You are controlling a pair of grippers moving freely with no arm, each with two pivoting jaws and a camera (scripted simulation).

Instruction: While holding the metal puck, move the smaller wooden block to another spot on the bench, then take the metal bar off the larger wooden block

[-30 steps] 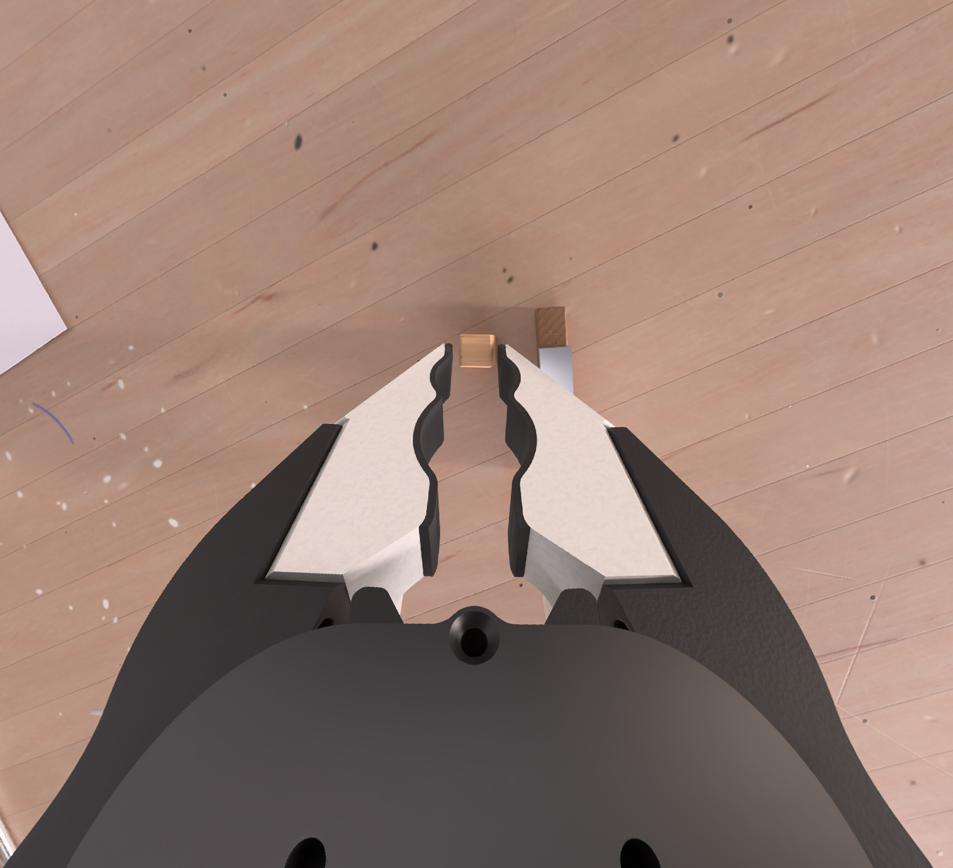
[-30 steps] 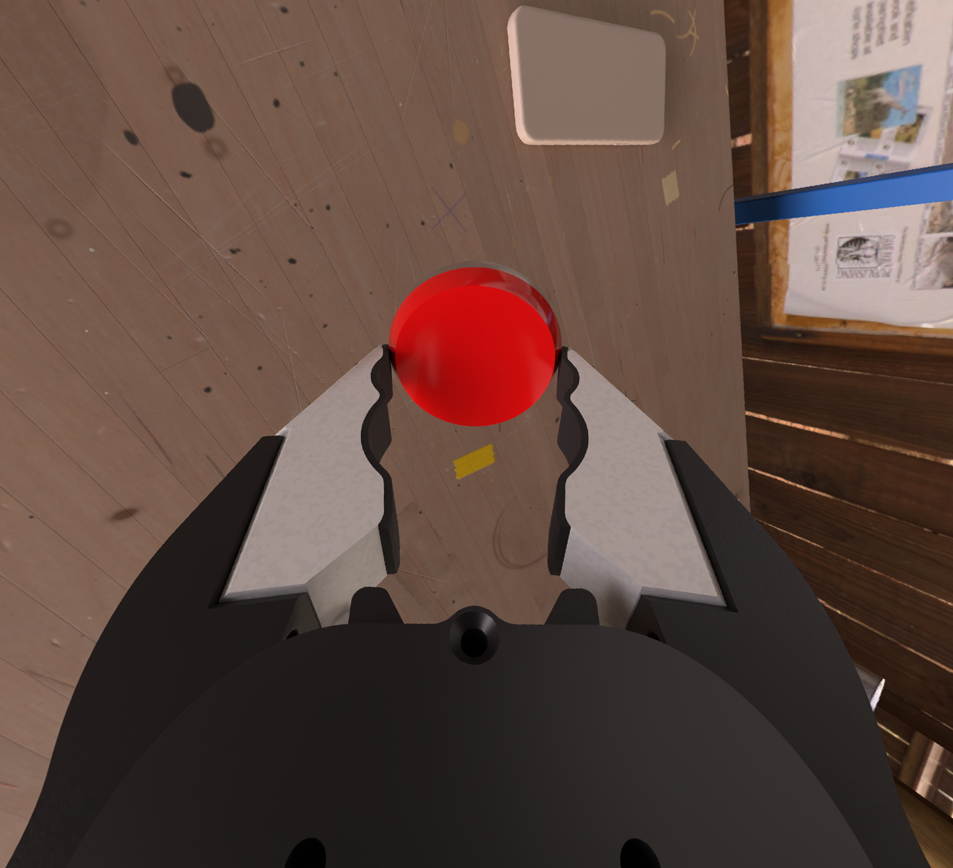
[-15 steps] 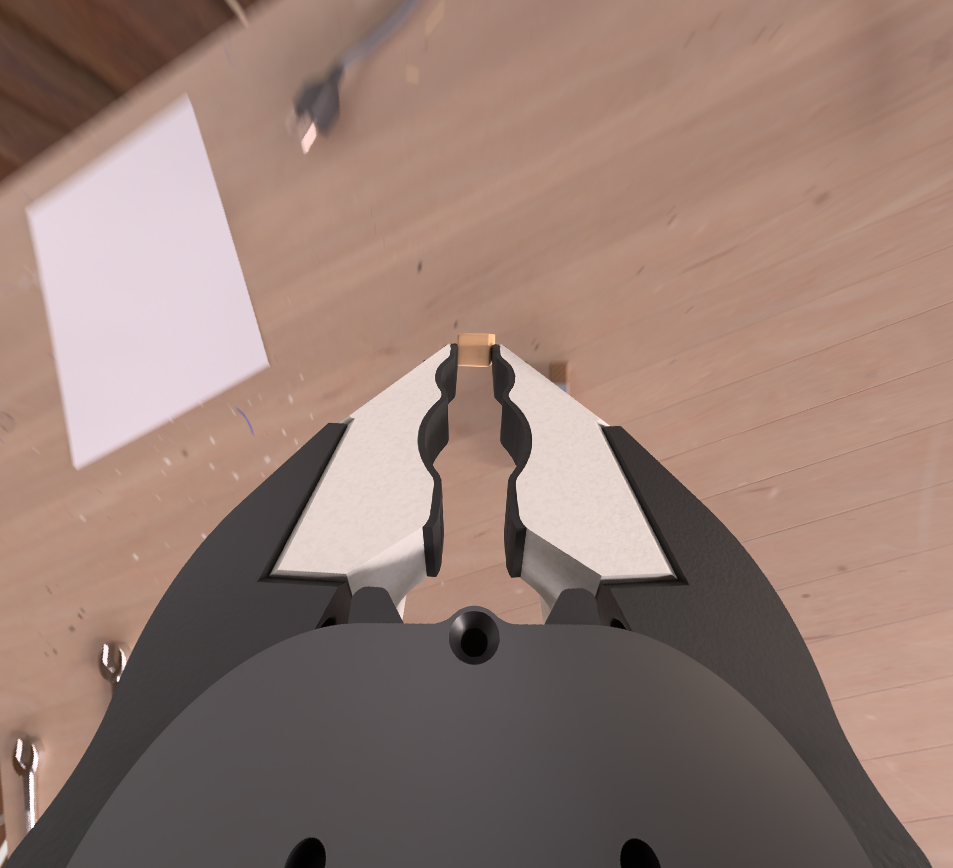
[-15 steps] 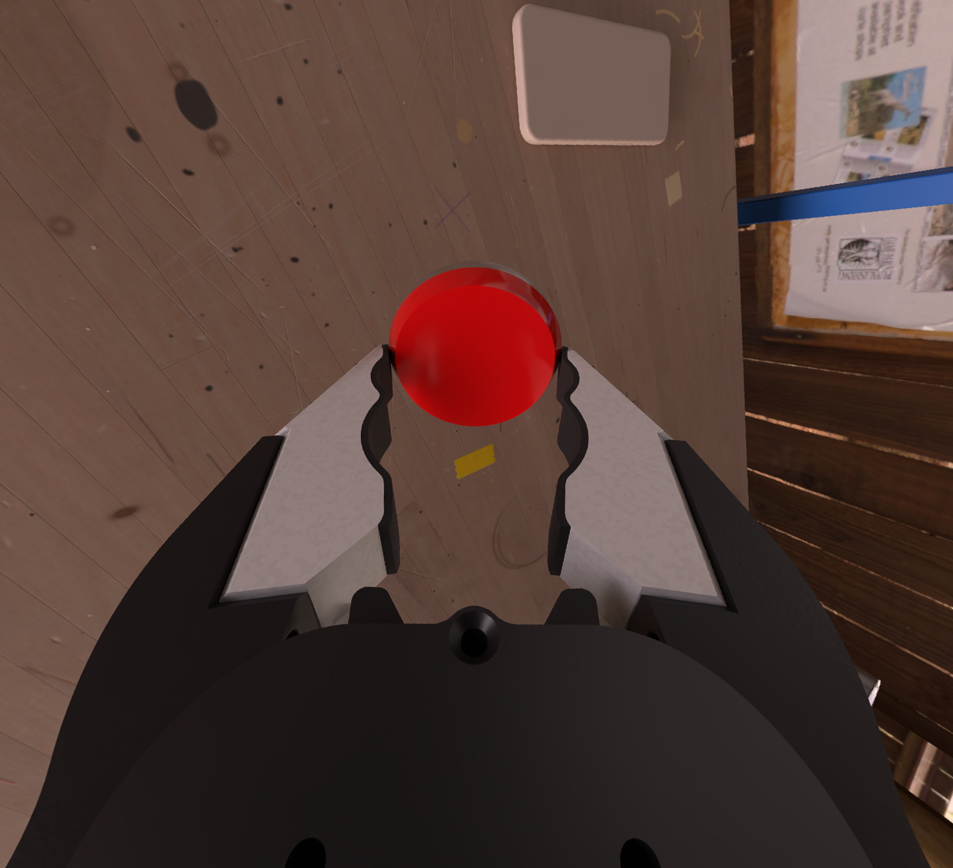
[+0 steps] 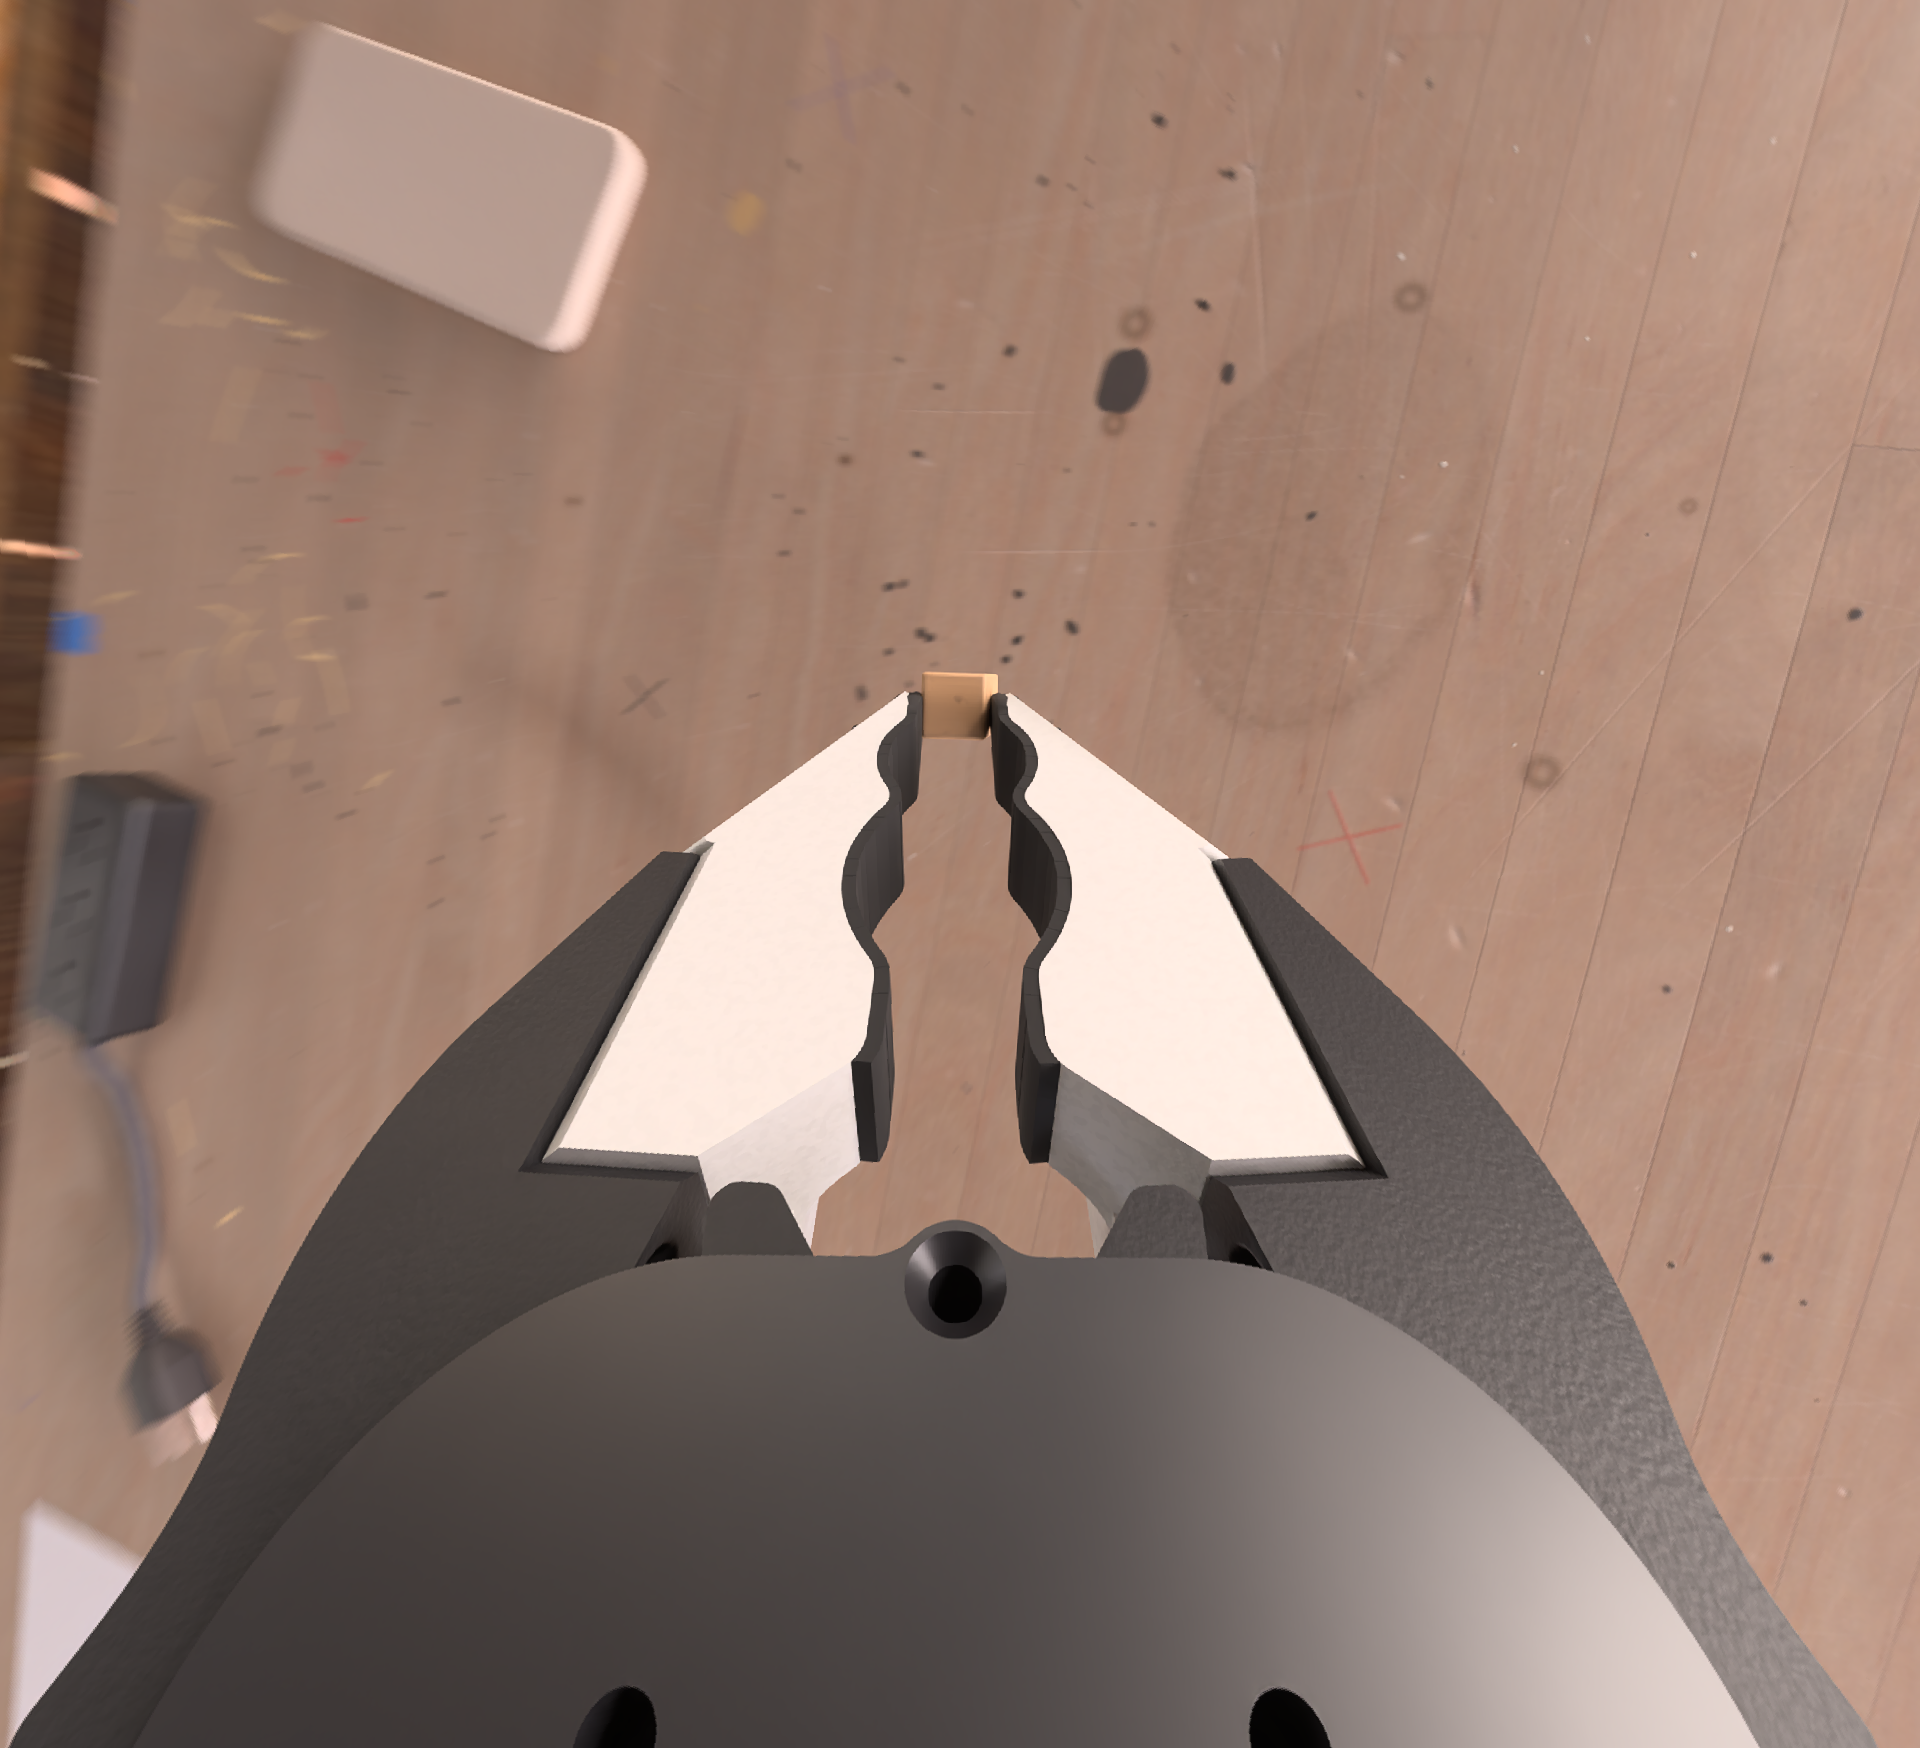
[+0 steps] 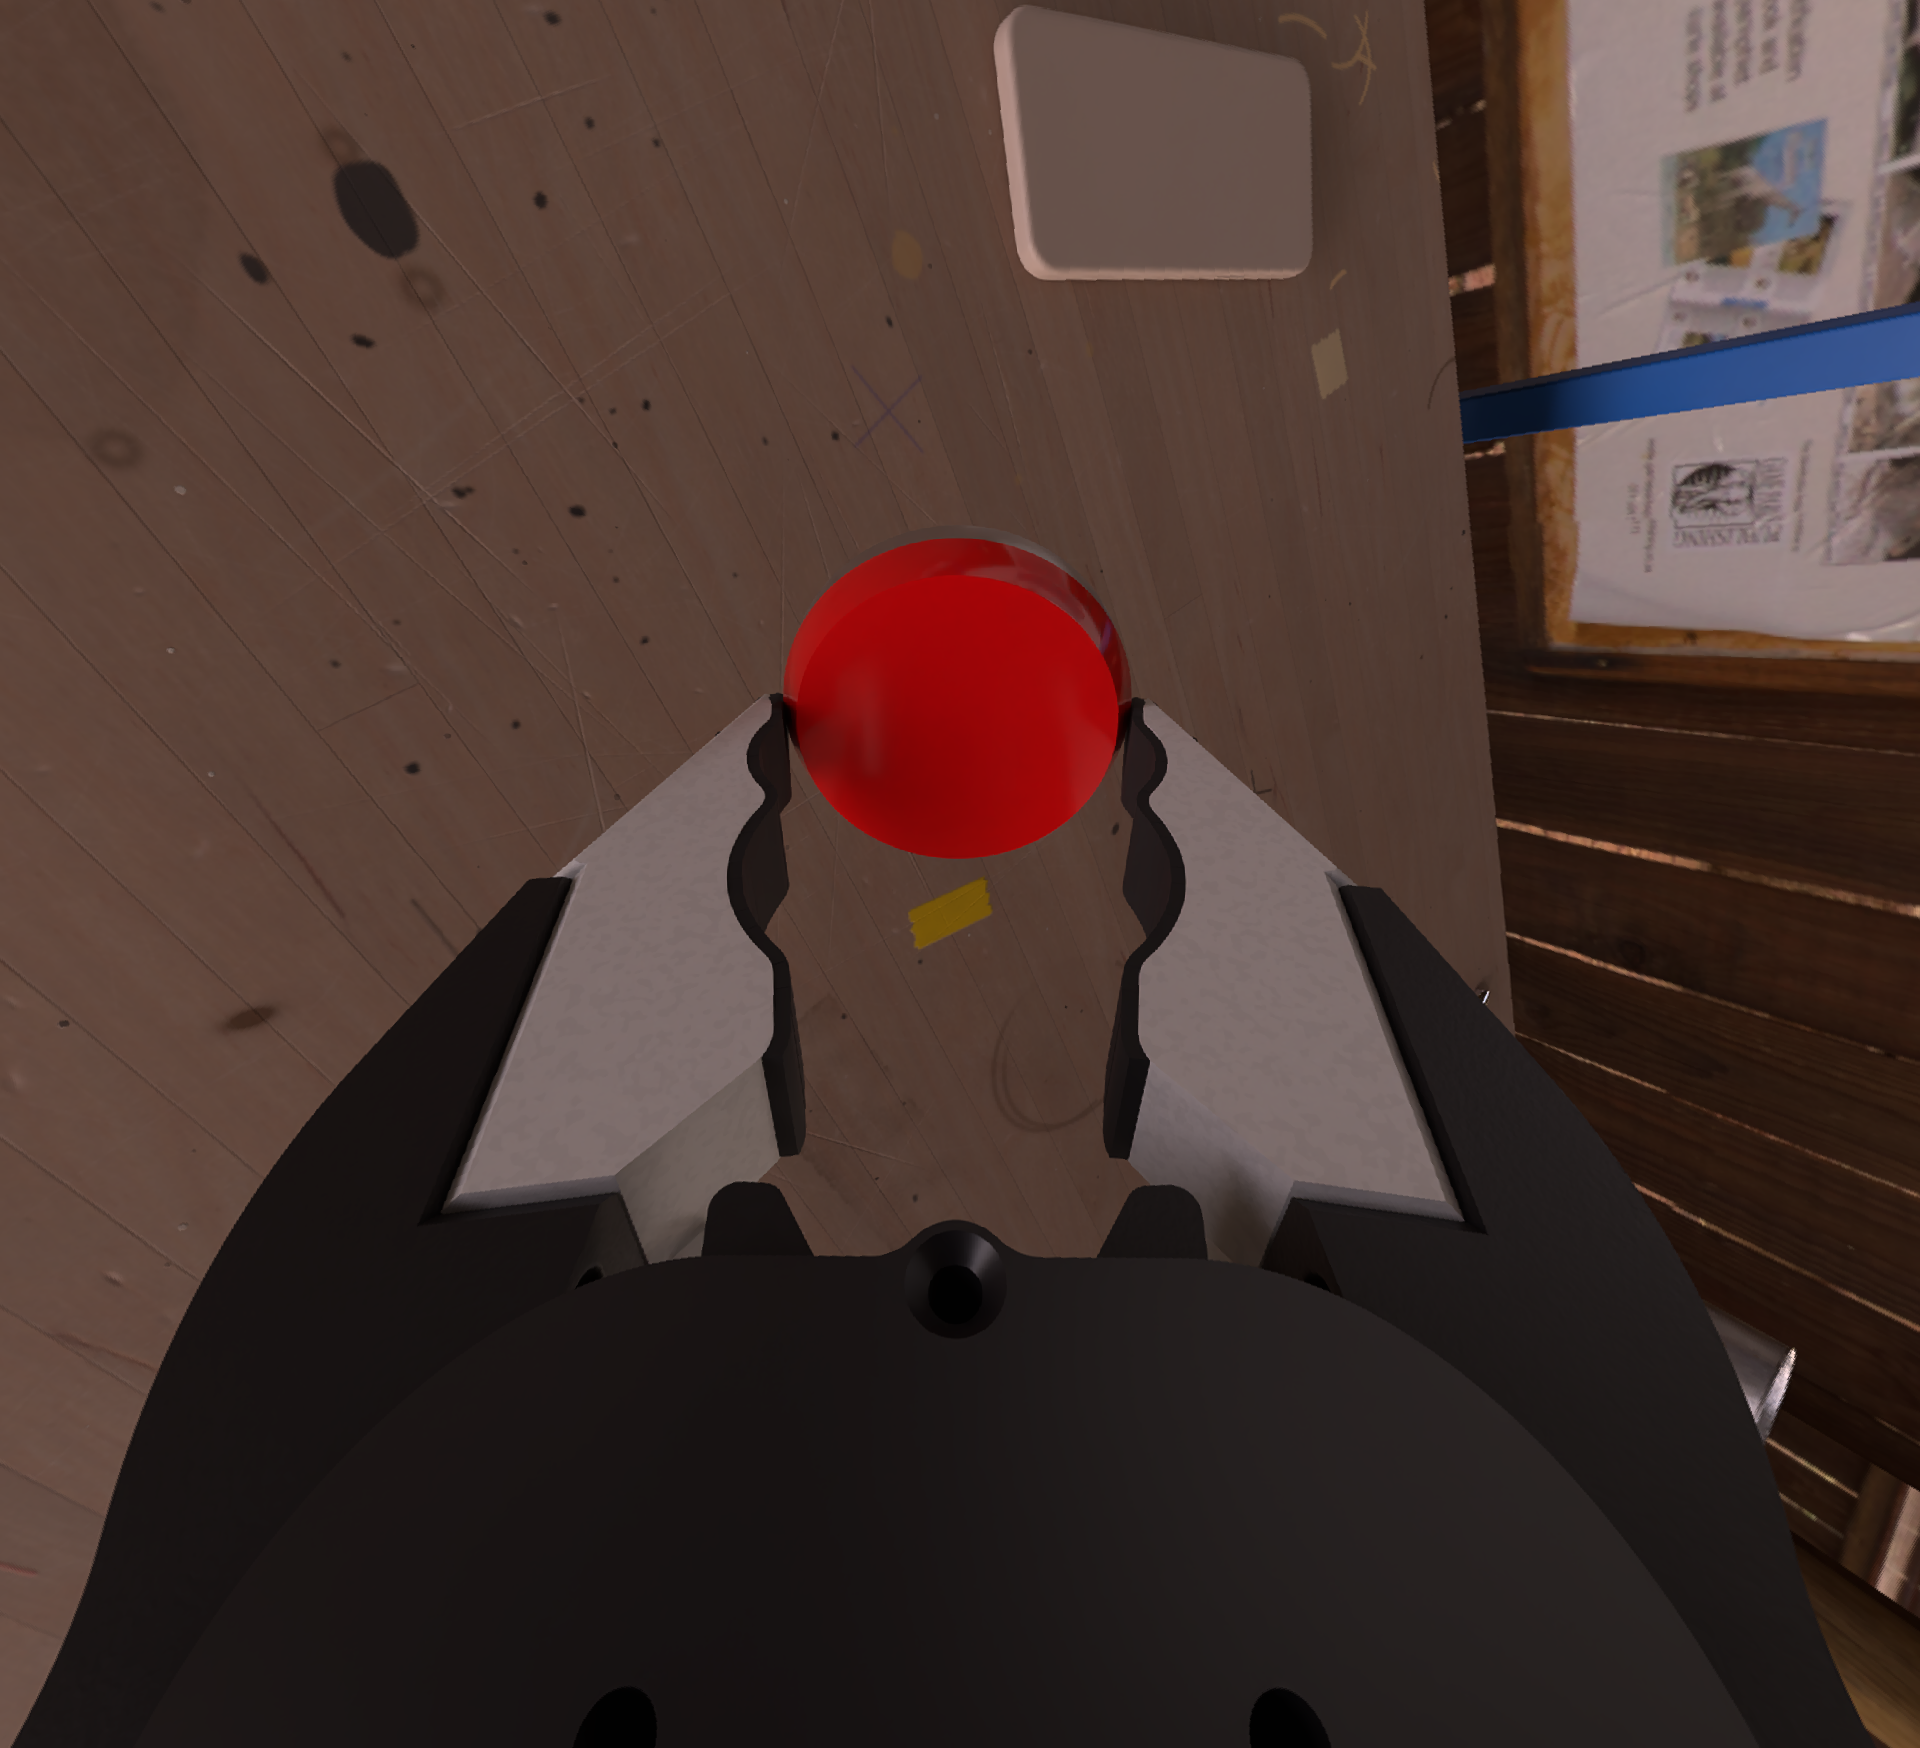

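Observation:
In the left wrist view my left gripper (image 5: pixel 957 711) is shut on the smaller wooden block (image 5: pixel 957 705), a small tan cube pinched between the fingertips and held above the wooden bench (image 5: pixel 1455 348). In the right wrist view my right gripper (image 6: pixel 956 711) is shut on the metal puck (image 6: pixel 954 699), a shiny red disc with a silvery rim, held above the bench (image 6: pixel 416 555). The larger wooden block and the metal bar are out of both views.
A pale rounded slab (image 5: pixel 447 186) lies on the bench at upper left; it also shows in the right wrist view (image 6: pixel 1155 148). A dark adapter with a cable (image 5: pixel 109 909) and white paper (image 5: pixel 62 1594) are at the left. The bench edge and plank wall (image 6: pixel 1714 867) are at the right.
My left gripper closed on the smaller block, lifted it away from the larger block and the bar, and swung across the bench; its view now faces the pale slab. The right gripper barely moved.

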